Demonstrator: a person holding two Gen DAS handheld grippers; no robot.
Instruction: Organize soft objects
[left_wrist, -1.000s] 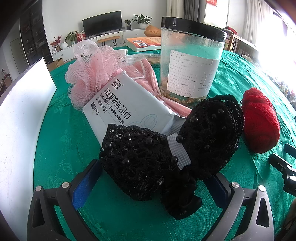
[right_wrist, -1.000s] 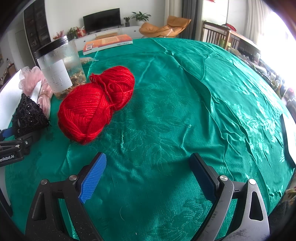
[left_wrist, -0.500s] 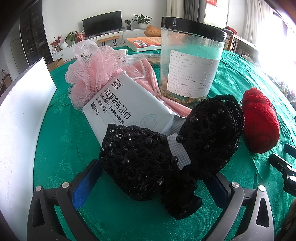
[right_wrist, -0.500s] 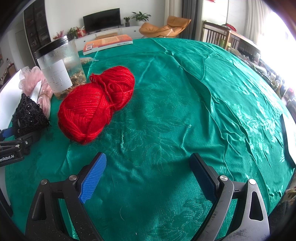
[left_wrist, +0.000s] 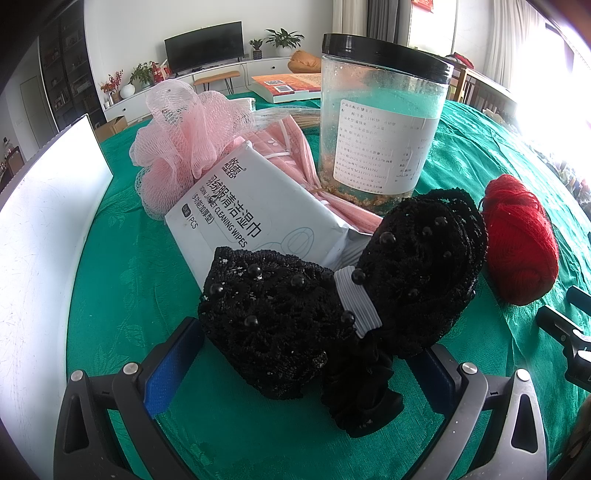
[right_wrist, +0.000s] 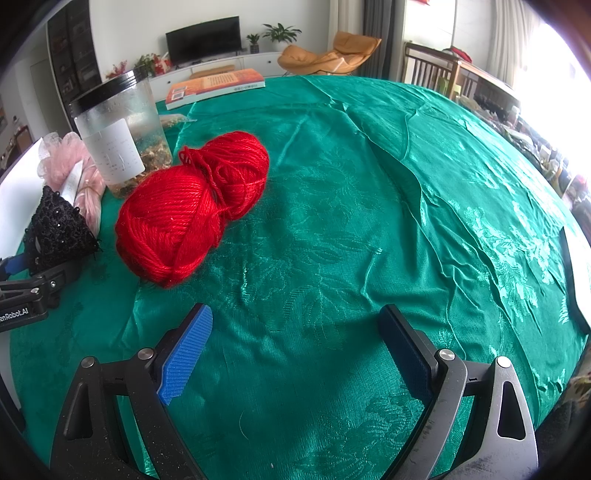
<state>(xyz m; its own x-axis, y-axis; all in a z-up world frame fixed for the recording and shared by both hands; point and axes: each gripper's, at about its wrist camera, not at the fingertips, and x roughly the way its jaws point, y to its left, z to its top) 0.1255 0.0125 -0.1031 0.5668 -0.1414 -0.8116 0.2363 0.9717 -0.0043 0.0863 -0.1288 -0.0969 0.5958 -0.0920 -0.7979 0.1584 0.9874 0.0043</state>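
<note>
Left wrist view: the left hand-held gripper (left_wrist: 303, 365) stands wide, its blue pads on either side of a black beaded crochet hair net (left_wrist: 332, 291) that lies on the green-clothed surface (left_wrist: 122, 295) at lower centre. Whether the pads touch the net, I cannot tell. Behind it lean a pack of cleaning wipes (left_wrist: 251, 218), a pink mesh bath pouf (left_wrist: 184, 136) and a clear jar with a black lid (left_wrist: 380, 122); a red yarn ball (left_wrist: 521, 243) sits at the right edge. The step in hand looks like the grasp of the net; next comes closing the pads on its middle and lifting.

Right wrist view: the right hand-held gripper (right_wrist: 295, 350) is wide and empty over bare cloth, with the red yarn ball (right_wrist: 192, 206) ahead at left, well apart from the pads.
</note>
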